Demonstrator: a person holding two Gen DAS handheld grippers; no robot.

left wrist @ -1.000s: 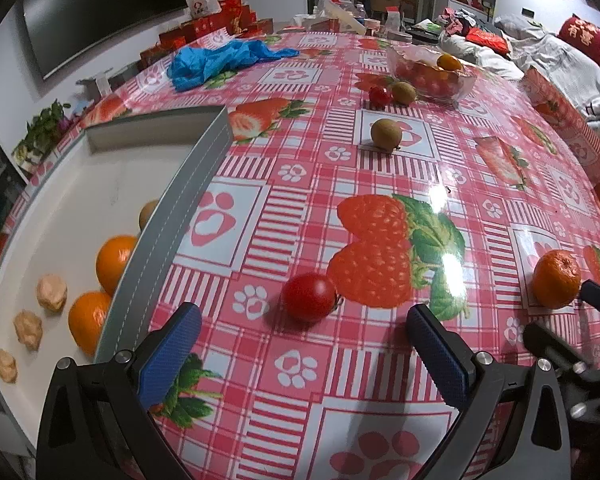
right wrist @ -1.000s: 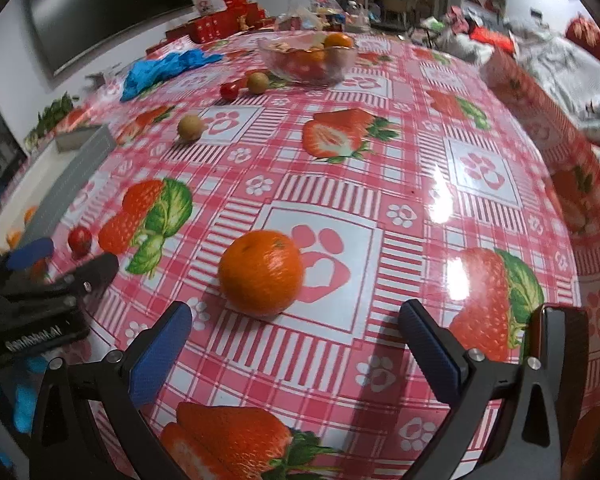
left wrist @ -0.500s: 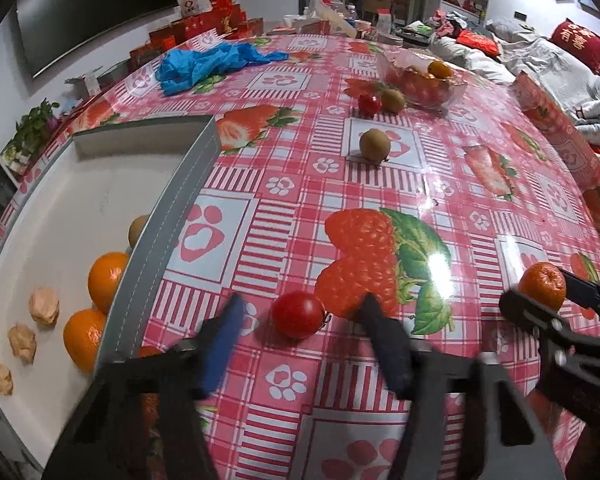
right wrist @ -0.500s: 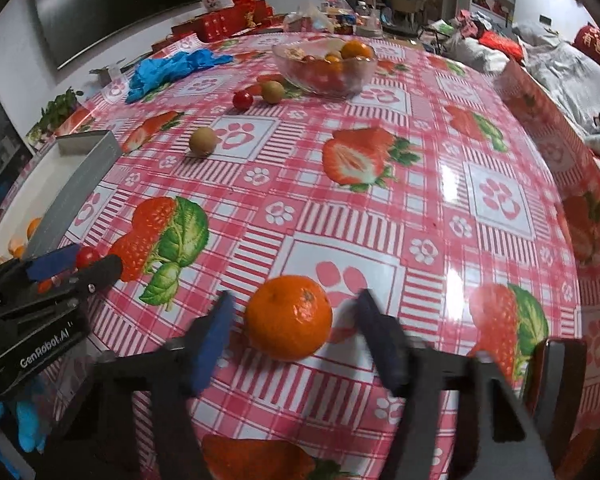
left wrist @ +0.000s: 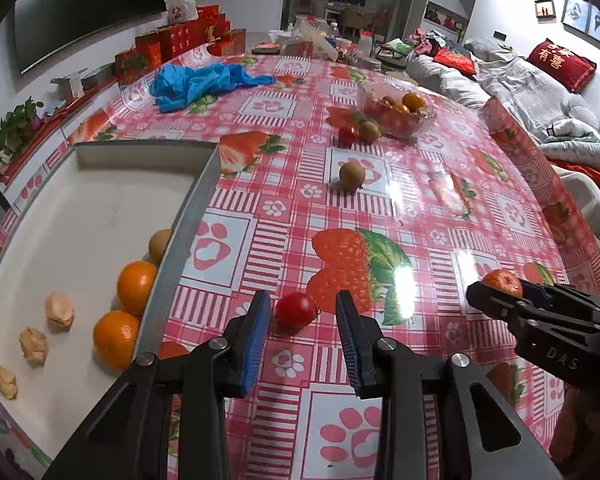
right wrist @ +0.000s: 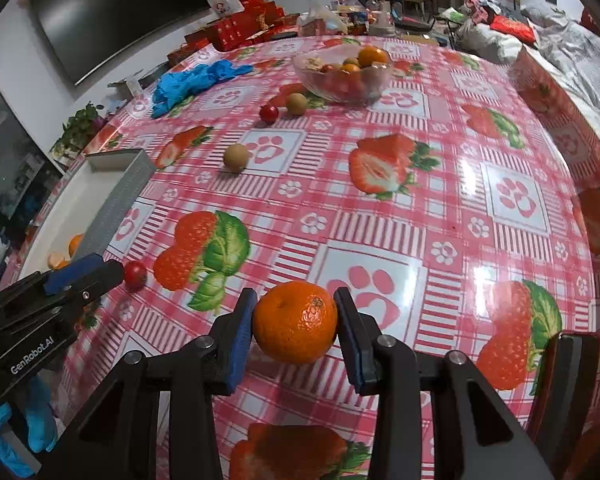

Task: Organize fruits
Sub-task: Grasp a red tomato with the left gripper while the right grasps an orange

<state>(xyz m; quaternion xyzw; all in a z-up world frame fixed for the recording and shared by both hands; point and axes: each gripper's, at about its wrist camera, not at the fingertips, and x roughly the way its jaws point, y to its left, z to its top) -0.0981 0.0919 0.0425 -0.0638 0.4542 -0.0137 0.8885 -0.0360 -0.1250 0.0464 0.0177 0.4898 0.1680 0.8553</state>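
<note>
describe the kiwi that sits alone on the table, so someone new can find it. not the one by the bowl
Start at the glass fruit bowl at the table's far end, then come toward the white tray on the left. About midway, on a white paw-print square, sits a lone brown-green kiwi. The other loose kiwi lies right beside the bowl next to a small tomato; this one has nothing near it.

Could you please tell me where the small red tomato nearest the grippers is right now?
In the left wrist view the tomato sits between the left gripper's blue pads, just right of the tray, beside the printed strawberries.
</note>
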